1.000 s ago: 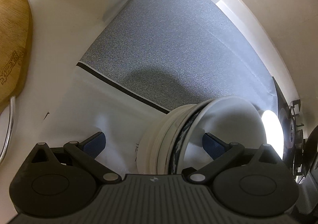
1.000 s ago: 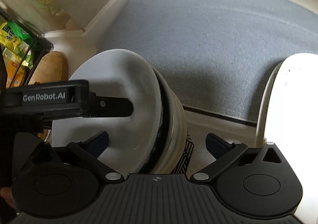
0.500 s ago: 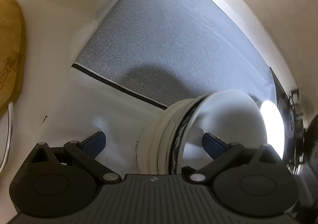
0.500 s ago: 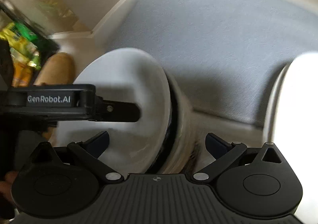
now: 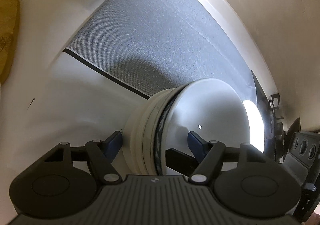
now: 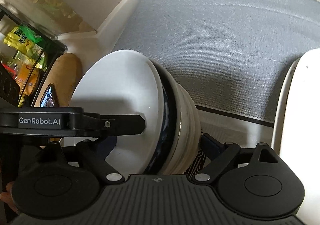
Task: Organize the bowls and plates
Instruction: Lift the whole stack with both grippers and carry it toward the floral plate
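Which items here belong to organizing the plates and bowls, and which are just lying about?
Job: stack of bowls; white plate; left hand-held gripper; right hand-held gripper.
Lying about: wooden board; snack packets; phone; grey mat.

a home kitchen. a white worktop (image 5: 60, 25) carries a grey mat (image 6: 230, 35) reaching its back corner, with stacked bowls (image 6: 140, 105) at the mat's near edge. a gas hob (image 5: 274, 117) with knobs (image 5: 304, 145) sits at the worktop's right end; a wooden board (image 5: 8, 25) and a rack of food packets (image 6: 22, 39) stand at its left.
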Demonstrator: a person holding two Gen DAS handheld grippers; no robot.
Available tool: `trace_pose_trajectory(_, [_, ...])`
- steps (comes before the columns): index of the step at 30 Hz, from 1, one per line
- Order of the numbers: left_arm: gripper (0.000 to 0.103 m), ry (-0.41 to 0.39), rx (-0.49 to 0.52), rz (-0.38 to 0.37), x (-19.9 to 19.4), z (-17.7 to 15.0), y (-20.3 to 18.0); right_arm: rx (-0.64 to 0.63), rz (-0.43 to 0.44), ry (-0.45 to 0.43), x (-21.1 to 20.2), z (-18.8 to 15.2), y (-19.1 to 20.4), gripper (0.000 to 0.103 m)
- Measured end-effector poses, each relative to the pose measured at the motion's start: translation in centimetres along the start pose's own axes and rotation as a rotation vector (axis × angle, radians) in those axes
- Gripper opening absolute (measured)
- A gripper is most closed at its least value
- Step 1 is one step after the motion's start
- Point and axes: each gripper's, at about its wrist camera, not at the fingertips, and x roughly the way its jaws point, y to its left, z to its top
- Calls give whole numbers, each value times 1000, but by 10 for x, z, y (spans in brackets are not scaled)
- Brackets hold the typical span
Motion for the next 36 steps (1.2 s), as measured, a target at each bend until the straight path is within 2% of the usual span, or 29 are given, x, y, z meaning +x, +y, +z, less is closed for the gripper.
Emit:
trace_pose_trajectory(11, [77,-10,-69,-10,-3,1,1,-14,-38,-18,-5,9,4,85])
trace_pose_trajectory(22, [77,-29,-18,-33,-6,9,-17,3,-64,-50,-16,20,-1,85])
trace_pose_trajectory(26, [77,-31,3,6,4,9,-24,24,-72,-41,-11,20,-8,82])
trace_pose_trajectory(31, [76,-23,-20,-4,6,12,-14,74,-42,-36,-6,20,-21,78])
trace_pose_trajectory(36, [73,-35,-57,-46,4,11,1,49,-41,-51,-9,19,-26,76])
